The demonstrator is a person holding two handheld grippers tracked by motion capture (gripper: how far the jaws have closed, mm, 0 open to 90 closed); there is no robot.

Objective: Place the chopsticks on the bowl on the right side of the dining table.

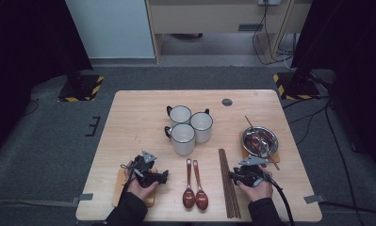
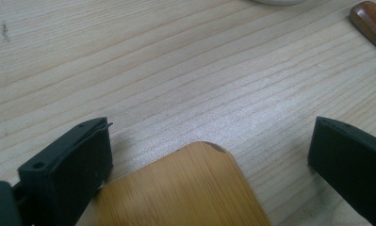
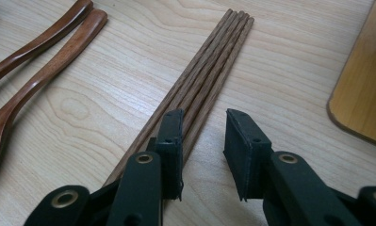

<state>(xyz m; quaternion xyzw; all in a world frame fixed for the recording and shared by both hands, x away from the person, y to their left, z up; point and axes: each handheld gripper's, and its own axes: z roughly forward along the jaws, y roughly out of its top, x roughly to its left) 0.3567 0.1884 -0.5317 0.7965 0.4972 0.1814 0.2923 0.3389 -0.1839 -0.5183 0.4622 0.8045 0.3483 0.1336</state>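
right claw view, chopsticks' grain

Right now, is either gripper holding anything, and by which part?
Nothing is held: the right gripper stands open over the chopsticks, the left gripper open over a bamboo board.

Brown chopsticks (straight-grained), white mugs

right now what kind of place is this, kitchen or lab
Likely a lab or recording studio, not a kitchen: black curtains at both sides, hazard-striped stand bases on grey carpet, and cables by the far wall.
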